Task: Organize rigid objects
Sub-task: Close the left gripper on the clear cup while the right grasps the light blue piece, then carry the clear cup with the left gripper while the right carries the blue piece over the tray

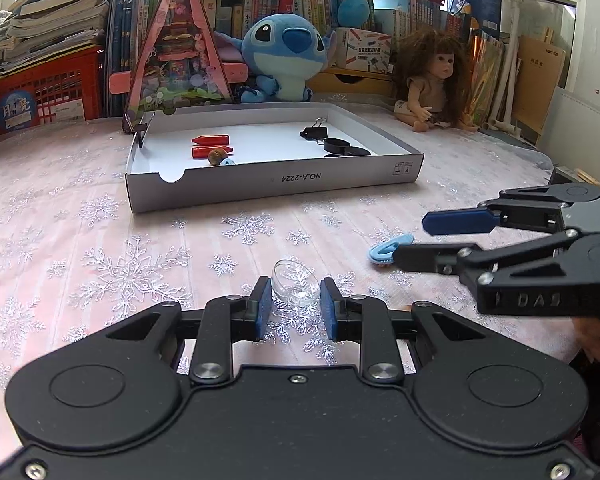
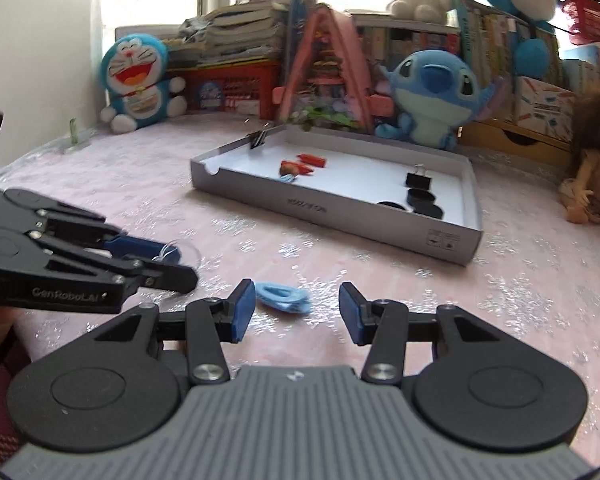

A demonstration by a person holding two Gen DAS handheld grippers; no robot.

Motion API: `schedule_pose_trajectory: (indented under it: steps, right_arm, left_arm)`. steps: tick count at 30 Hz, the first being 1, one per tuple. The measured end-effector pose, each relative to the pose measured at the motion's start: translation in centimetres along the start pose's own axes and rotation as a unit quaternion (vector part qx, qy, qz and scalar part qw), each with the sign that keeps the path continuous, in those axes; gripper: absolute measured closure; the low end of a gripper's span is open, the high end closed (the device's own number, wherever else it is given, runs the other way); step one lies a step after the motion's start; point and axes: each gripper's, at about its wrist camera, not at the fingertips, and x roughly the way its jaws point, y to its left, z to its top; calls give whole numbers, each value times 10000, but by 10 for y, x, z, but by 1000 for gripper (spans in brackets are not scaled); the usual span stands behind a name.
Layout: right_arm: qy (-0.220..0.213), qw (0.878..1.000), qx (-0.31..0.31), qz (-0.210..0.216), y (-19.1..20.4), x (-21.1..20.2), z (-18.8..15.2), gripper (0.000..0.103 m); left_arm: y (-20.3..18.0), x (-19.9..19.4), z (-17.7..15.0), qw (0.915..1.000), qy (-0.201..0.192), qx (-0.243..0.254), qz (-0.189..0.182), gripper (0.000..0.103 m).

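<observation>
A small clear glass dish (image 1: 294, 283) lies tilted on the pink snowflake cloth between the blue pads of my left gripper (image 1: 294, 292), whose jaws stand open around it. It shows faintly in the right wrist view (image 2: 176, 250) by the left gripper (image 2: 172, 264). A light blue clip (image 2: 284, 298) lies on the cloth just ahead of my open right gripper (image 2: 298, 300), nearer its left pad; it also shows in the left wrist view (image 1: 388, 250), at the tip of the right gripper (image 1: 410, 240).
A grey cardboard tray (image 1: 276, 186) holds two red pieces (image 1: 210, 146), a brown nut, binder clips (image 1: 314, 131) and black lids (image 1: 340, 146). Behind it stand a Stitch plush (image 1: 286, 54), a doll (image 1: 434, 80), a pink triangular toy, books and red baskets. A Doraemon plush (image 2: 138, 82) sits far left.
</observation>
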Motion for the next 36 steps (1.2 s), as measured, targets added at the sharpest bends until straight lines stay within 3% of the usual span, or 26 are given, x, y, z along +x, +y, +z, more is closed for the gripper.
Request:
schedule_pose_trajectory:
  steps: [14, 18, 24, 36]
  right_arm:
    - [274, 9991, 220, -239, 16, 21, 5, 45]
    - [314, 9990, 79, -314, 21, 23, 4, 60]
    - [303, 9990, 161, -279, 17, 22, 7, 60]
    - [4, 9969, 498, -605, -19, 21, 41, 60]
  left_arm:
    - [3, 1, 2, 9999, -25, -126, 36, 78]
    - [4, 1, 3, 9999, -35, -165, 34, 78]
    - [4, 2, 8, 9998, -54, -211, 27, 78]
    - [20, 9, 55, 9988, -338, -300, 185, 78]
